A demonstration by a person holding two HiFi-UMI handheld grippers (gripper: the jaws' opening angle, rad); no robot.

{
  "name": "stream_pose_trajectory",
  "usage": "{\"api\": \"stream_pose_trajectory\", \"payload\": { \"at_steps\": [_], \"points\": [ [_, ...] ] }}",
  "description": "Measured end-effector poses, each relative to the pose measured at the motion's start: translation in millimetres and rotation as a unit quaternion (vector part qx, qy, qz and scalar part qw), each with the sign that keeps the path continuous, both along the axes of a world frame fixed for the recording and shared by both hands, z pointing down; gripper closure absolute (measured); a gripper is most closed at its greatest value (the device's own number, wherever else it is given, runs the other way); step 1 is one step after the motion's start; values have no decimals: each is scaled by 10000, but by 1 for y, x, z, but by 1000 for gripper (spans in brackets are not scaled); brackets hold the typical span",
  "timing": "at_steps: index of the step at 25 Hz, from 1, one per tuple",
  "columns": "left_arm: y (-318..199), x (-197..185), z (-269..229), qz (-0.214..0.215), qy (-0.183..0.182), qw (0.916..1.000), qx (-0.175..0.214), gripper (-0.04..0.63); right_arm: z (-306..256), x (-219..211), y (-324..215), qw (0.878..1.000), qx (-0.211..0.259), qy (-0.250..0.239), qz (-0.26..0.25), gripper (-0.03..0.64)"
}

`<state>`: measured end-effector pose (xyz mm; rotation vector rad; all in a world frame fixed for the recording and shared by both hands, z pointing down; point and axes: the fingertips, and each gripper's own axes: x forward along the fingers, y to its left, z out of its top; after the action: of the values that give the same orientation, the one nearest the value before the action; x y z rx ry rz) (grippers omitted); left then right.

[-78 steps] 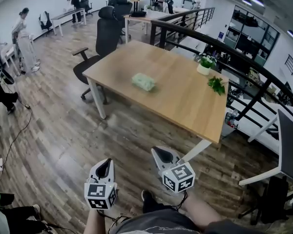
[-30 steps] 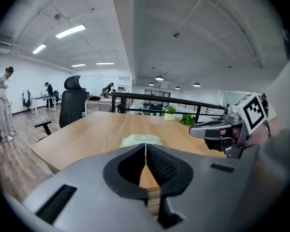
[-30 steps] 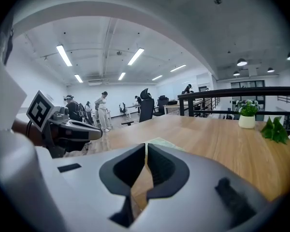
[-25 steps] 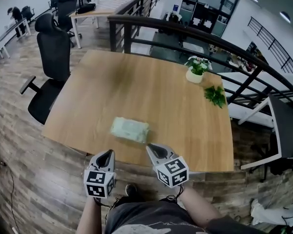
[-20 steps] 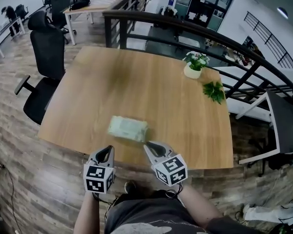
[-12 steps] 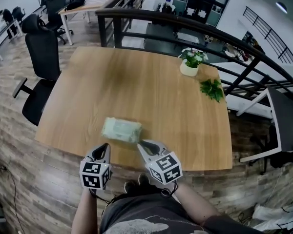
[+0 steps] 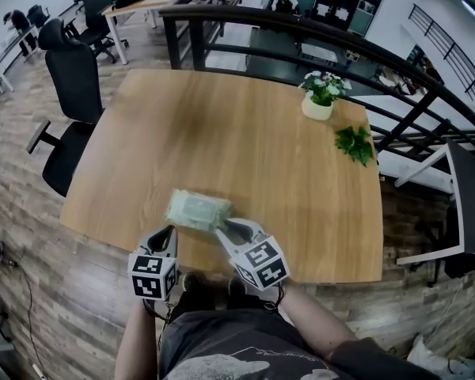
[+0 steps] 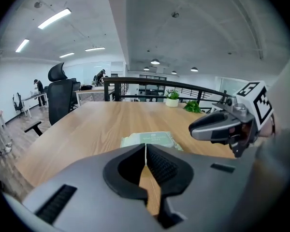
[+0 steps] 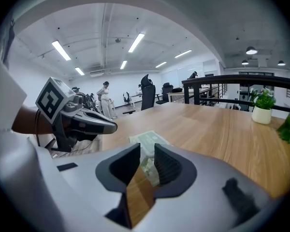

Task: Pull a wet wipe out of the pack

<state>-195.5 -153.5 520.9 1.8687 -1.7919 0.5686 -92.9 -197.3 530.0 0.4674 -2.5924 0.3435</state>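
Pack: pale green pack (image 7: 198,210) lies flat on the table (image 7: 309,212), close to the near edge and left of the middle.
Left claw: left claw (image 7: 171,230) has its jaws pressed together with nothing between them. The tips are over the near table edge.
Pack vs left claw: the pack is just beyond the tips and a little to the right, apart from them. In the left gripper view the pack (image 8: 152,139) sits straight ahead past the closed left claw (image 8: 145,147).
Right claw: right claw (image 7: 222,226) has its jaws slightly spread; they have just been opening. No pad is pressing on anything.
Pack vs right claw: the tips are at the pack's near right corner. In the right gripper view the pack (image 9: 147,139) shows through the gap of the right claw (image 9: 147,152), just ahead. Cannot tell whether it touches.
Far side: potted plant (image 7: 318,101) and leafy sprig (image 7: 354,142) are at the far right of the table, well apart from the pack.
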Motion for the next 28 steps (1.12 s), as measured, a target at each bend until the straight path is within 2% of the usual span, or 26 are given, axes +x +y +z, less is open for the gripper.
{"api": "stream_pose_trajectory", "payload": {
  "at_steps": [4, 9, 12, 14, 17, 21, 28],
  "points": [
    [-13, -11, 12, 254, -165, 9995, -114, 577, 7, -11, -5, 9997, 68, 238, -53, 492],
    [-30, -23, 23, 1014, -492, 9934, -222, 575, 11, -31, -14, 9992, 121, 359, 102, 442],
    [-37, -27, 26, 1341, -383, 9900, -215, 575, 16, -39, -20, 9981, 181, 573, 115, 427],
    [-41, -27, 30, 1626, -411, 9855, -252, 575, 19, -43, -24, 9968, 285, 741, 109, 407],
    [-47, -27, 38, 2005, -659, 9770, -318, 575, 25, -48, -26, 9927, 476, 1103, -57, 374],
    [-56, -27, 40, 2242, -762, 9711, -297, 575, 34, -55, -27, 9895, 470, 1350, -216, 320],
    [-59, -21, 57, 2677, -796, 9582, -624, 575, 41, -69, -28, 9850, 509, 1569, -508, 307]
  ]
}}
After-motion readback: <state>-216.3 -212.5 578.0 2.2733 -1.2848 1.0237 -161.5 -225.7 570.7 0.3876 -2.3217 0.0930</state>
